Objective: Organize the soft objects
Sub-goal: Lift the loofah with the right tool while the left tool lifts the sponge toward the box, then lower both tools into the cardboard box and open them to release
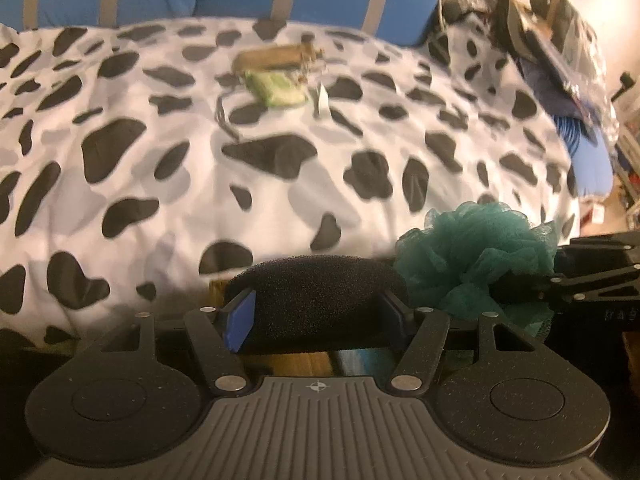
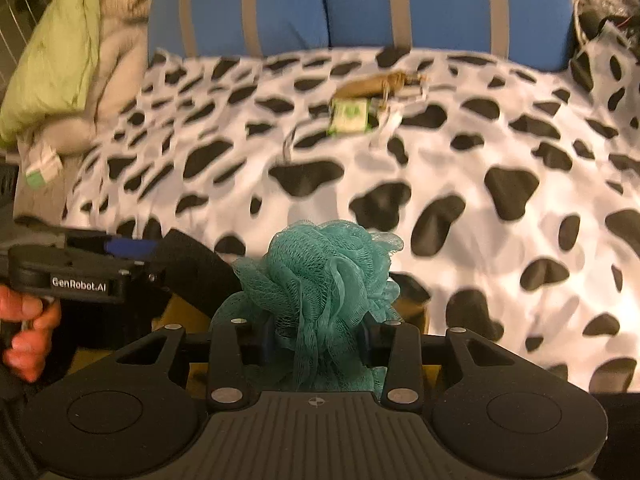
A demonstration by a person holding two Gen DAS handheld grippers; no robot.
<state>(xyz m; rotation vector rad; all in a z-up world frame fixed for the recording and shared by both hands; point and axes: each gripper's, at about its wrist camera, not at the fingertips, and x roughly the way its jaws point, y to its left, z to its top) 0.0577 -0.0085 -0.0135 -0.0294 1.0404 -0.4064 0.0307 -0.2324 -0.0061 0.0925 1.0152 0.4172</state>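
My left gripper (image 1: 320,316) is shut on a black foam sponge (image 1: 320,284), held between its blue pads at the near edge of the bed. My right gripper (image 2: 320,336) is shut on a teal mesh bath pouf (image 2: 324,276). The pouf also shows in the left wrist view (image 1: 476,252), just right of the sponge, with the right gripper (image 1: 532,288) behind it. In the right wrist view the left gripper (image 2: 132,256) holds the black sponge (image 2: 196,268) just left of the pouf.
A cow-print blanket (image 1: 160,168) covers the bed (image 2: 500,160). A green packet (image 1: 276,88) and a brown item (image 1: 272,56) lie at its far side. Blue striped cushions (image 2: 360,4) stand behind. A green pillow (image 2: 60,52) lies far left. Clutter (image 1: 552,40) sits far right.
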